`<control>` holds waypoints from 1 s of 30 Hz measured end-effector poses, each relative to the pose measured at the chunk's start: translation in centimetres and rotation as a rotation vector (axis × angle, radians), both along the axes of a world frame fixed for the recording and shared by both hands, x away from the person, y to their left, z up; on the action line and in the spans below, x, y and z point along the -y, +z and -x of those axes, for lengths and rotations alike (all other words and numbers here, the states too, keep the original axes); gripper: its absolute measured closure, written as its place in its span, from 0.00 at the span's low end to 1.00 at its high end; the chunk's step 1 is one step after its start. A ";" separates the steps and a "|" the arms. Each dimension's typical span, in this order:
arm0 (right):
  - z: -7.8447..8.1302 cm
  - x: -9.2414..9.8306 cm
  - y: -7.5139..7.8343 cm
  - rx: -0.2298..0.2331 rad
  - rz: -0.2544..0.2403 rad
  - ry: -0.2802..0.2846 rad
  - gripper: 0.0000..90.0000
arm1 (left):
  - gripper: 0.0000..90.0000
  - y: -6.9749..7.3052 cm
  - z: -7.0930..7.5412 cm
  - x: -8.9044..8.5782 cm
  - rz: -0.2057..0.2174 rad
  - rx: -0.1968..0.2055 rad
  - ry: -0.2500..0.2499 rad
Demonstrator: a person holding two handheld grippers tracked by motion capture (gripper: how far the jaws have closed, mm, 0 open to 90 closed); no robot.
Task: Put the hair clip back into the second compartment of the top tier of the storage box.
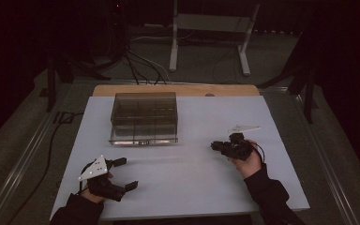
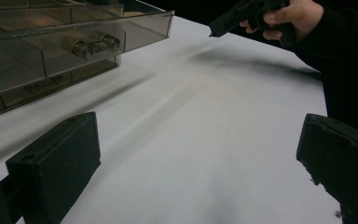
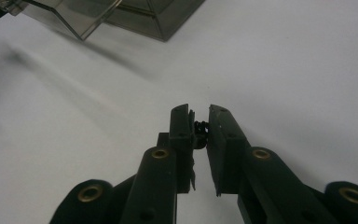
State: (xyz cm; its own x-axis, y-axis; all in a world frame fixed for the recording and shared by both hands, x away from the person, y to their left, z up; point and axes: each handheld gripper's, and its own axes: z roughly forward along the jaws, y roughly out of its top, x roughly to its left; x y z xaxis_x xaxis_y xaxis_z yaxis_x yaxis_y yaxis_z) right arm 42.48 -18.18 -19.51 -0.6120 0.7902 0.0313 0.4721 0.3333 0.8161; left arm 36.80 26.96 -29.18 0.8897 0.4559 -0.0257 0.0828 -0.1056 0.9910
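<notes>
**While the Box Waits, a Small Part Is Pinched**

As the left tongs (image 1: 124, 174) gape wide at seven o'clock on the table (image 1: 187, 183), the right tongs (image 3: 200, 128) at three o'clock pinch a tiny dark part (image 3: 200, 127). Farther off, at eleven o'clock, the smoky compartment box (image 1: 144, 117) stands open-fronted; placing the part seems left to do.

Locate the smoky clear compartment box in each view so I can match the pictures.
High view: compartment box at table centre, toward the far edge.
Left gripper view: upper left, lid hanging over the front.
Right gripper view: top edge, left of centre.
Shared landmark: the white table top.
</notes>
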 end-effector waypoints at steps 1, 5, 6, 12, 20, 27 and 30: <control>0.0 0.0 0.1 0.000 -0.002 0.002 0.90 | 0.01 0.0 0.0 0.0 -0.002 0.001 0.001; 0.1 -0.2 0.3 -0.002 -0.001 0.010 0.90 | 0.01 0.0 0.0 0.0 0.000 0.000 0.000; 0.0 -0.3 0.4 0.002 0.002 0.013 0.90 | 0.01 0.0 0.0 0.0 -0.001 0.000 0.000; 0.1 -0.7 0.8 0.007 -0.002 0.023 0.90 | 0.01 0.0 0.0 0.1 -0.001 0.000 -0.001; 0.0 -1.3 1.4 0.010 -0.001 0.037 0.90 | 0.01 0.1 0.1 0.1 -0.002 0.004 -0.002; 0.0 -1.8 1.9 0.019 0.001 0.052 0.90 | 0.01 0.1 0.1 0.1 -0.006 0.002 -0.004; 0.0 -2.2 2.2 0.023 0.003 0.058 0.90 | 0.01 0.1 0.1 0.1 -0.005 0.002 -0.003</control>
